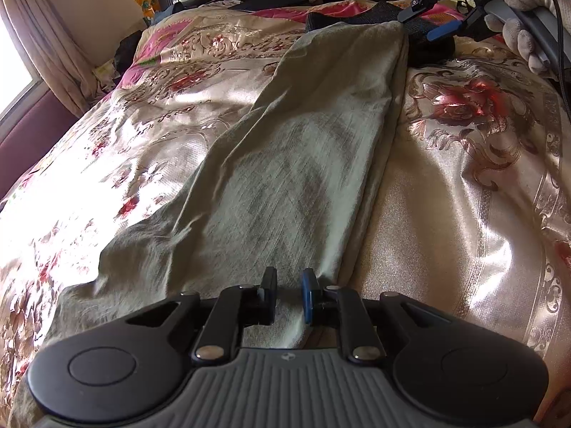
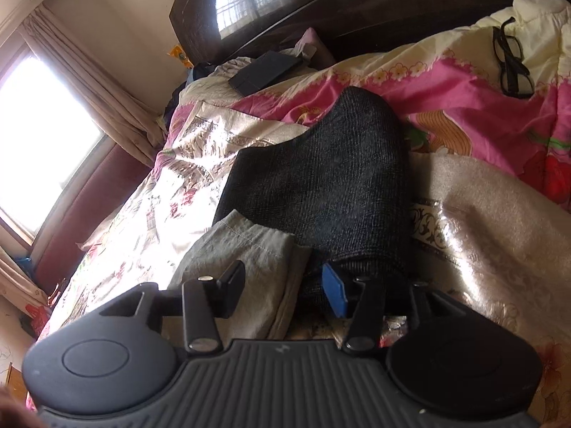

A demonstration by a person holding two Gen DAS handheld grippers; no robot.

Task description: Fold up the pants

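I see the bed [image 1: 464,185] under a shiny floral cover, with the grey-green pants [image 1: 296,164] lying long across it, their length running from my left tool [image 1: 289,296] away toward the right tool [image 1: 433,23]. The left tool is clenched on the near end of the pants. Only my right view shows the dark knit garment [image 2: 321,192] beside the pants' far end and the glasses [image 2: 512,59]; there the right tool [image 2: 282,290] stands released, its pads clear of the cloth.

Pants [image 1: 303,149] matt woven cloth; bedspread [image 1: 464,196] glossy satin; headboard [image 2: 357,3] polished wood
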